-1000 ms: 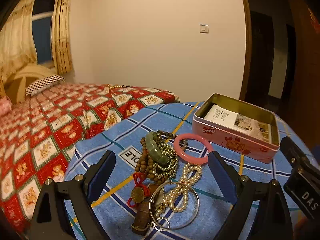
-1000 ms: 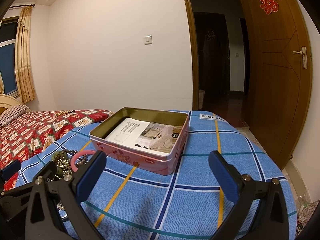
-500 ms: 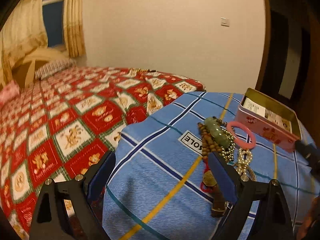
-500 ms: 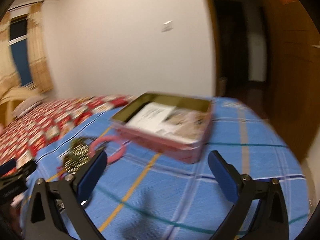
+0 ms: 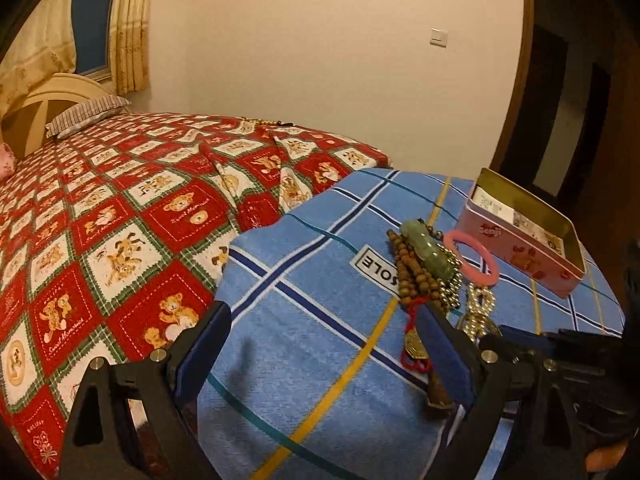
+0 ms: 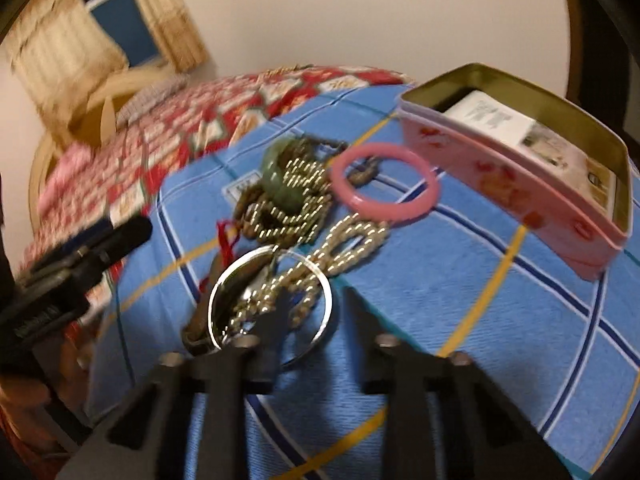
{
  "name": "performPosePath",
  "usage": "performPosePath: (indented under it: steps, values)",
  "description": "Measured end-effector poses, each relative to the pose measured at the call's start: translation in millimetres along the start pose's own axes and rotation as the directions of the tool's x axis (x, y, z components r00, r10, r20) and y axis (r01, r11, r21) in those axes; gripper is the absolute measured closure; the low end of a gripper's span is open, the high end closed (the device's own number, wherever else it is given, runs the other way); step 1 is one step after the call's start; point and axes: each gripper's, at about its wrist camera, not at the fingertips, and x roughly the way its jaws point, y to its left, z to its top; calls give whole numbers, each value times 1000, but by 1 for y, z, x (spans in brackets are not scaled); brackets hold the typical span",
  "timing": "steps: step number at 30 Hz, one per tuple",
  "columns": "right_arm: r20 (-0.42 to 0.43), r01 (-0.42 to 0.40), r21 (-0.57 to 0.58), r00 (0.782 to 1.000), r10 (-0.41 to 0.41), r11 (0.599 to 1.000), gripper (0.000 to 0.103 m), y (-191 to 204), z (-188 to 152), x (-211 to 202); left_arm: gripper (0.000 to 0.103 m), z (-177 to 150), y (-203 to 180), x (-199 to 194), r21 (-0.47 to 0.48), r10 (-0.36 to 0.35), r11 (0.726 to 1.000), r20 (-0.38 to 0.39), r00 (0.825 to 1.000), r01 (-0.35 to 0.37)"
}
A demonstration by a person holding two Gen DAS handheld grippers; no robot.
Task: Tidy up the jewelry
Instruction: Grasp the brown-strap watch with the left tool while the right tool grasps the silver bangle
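Right wrist view – right gripper [image 6: 310, 300] narrowed around silver bangle [image 6: 270, 305], left gripper [image 5: 324, 344] spread wide

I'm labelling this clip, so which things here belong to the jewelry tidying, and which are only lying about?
Job things: pink bangle, green bangle, wooden beads, pearl strand, silver bangle, pink tin, right tool.

Just there: bed quilt, pillow, curtain, light switch.
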Motion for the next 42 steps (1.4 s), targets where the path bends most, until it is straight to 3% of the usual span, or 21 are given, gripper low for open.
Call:
performPosePath:
  steps: [3, 7, 10, 11, 14, 19, 22, 23, 25, 27, 28, 29, 33, 39, 41, 42]
  values:
    - [-1, -8, 5, 1000, 8, 1000, 93, -3, -1, -3, 10, -3, -7, -4, 29, -36, 999, -15, 999, 37]
    - [83, -18, 58, 996, 14, 998, 94, -20, -6, -33, 10, -10, -24, -5, 83, -88, 992, -49, 995, 91]
    - [125, 24, 73, 992, -33, 997, 94, -30, -4, -45, 10, -15, -36, 1, 119, -75, 989, -79, 994, 84]
    - [117, 29, 80, 992, -38, 996, 94, -34, -3, -45, 12, -16, -38, 4, 122, -68, 989, -101, 993, 80]
    - [78, -67, 122, 995, 58, 990, 90, -39, -5, -41, 15, -18, -37, 4, 108, -67, 991, -108, 992, 79]
    - [16, -85, 57, 996, 84, 995, 87, -14, -4, -19, 14, -14, -27, -5, 111, -19, 993, -80, 997, 28]
    - [-32, -56, 6, 998, 56, 998, 86, -3, -1, -1, 14, -14, -22, -7, 120, -9, 993, -81, 997, 18]
    - [-27, -54, -1, 998, 54, 999, 76, -2, 1, 0, 14, -15, -21, -8, 121, -11, 992, -82, 997, 21]
    - [-28, -27, -22, 999, 26, 999, 73, 1, 3, 0, 14, -16, -22, -6, 125, -10, 992, -89, 996, 21]
    - [-26, 2, -63, 1000, -3, 998, 79, 4, 2, 0, 14, -18, -26, -3, 139, -9, 990, -101, 995, 23]
    - [-25, 9, -81, 1000, -11, 997, 90, 6, 2, -1, 14, -19, -28, -1, 145, -11, 989, -105, 994, 26]
    - [-30, 8, -94, 999, -11, 996, 95, 5, 2, -1, 14, -20, -30, 0, 152, -18, 988, -111, 994, 35]
    - [-21, 81, -133, 996, -85, 988, 96, -1, -3, -7, 14, -20, -35, 1, 152, -47, 986, -119, 992, 65]
    - [95, 143, -12, 985, -141, 990, 97, -38, -6, -38, 15, -20, -47, 12, 125, -84, 986, -173, 981, 107]
    - [93, 145, 22, 985, -147, 989, 97, -49, -5, -41, 20, -24, -55, 15, 153, -78, 982, -192, 978, 108]
    - [88, 148, 36, 985, -150, 988, 97, -53, -5, -40, 29, -28, -60, 18, 166, -77, 979, -218, 973, 115]
